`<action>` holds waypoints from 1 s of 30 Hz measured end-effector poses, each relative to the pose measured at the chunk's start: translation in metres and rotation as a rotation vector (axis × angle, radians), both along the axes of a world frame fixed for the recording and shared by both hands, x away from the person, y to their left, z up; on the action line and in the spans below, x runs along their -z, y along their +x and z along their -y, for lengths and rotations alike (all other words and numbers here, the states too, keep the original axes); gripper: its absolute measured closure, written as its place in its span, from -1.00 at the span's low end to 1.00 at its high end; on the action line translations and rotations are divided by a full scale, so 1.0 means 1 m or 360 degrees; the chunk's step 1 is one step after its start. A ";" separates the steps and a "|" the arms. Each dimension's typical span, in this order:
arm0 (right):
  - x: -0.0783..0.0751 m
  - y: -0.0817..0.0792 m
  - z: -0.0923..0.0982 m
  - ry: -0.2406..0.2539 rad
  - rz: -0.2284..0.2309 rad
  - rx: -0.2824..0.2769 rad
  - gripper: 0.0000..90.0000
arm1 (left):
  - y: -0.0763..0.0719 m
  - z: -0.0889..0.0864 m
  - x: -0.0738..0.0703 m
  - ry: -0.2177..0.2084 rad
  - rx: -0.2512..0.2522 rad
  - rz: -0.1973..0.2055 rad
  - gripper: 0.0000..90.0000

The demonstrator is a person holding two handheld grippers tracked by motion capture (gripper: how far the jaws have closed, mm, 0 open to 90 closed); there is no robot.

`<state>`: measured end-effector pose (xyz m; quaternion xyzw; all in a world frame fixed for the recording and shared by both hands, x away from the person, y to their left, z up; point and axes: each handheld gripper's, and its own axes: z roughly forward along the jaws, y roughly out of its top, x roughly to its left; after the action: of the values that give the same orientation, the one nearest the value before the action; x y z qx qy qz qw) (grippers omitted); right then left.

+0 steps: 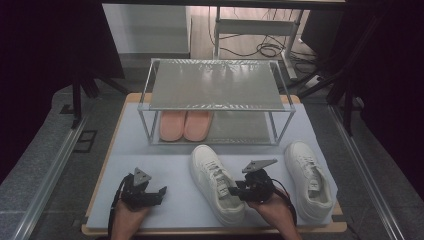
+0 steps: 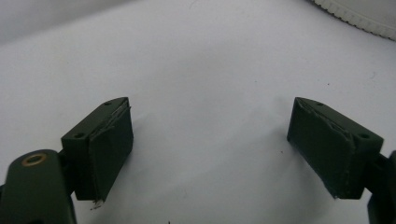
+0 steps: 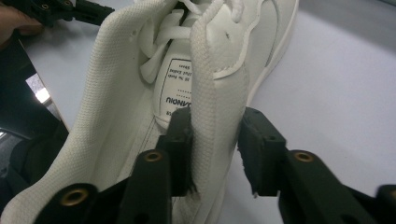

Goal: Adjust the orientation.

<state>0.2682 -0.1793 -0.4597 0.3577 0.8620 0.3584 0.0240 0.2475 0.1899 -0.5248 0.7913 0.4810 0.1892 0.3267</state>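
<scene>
Left gripper (image 1: 161, 191) spread, empty, over smooth pale mat (image 1: 175, 200). Pink slippers (image 1: 185, 125) paired on lower shelf of wire-framed metal rack (image 1: 216, 85). Right gripper (image 3: 215, 144) pinching mesh collar of white sneaker (image 1: 216, 181), centre mat. Second white sneaker (image 1: 308, 177) right, apart.

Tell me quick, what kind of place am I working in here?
Probably a lab or test workspace, not a home: a shoe rack staged on a table, loose floor cables, and dark stands around it.
</scene>
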 end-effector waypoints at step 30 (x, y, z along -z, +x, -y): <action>0.007 0.019 0.029 0.0607 -0.0511 0.0147 0.82 | 0.000 0.000 0.000 0.0000 0.0004 -0.0003 -0.67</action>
<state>0.2874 -0.2082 -0.4671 0.4471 0.7543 0.4518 -0.1647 0.2476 0.1902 -0.5247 0.7921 0.4802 0.1879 0.3265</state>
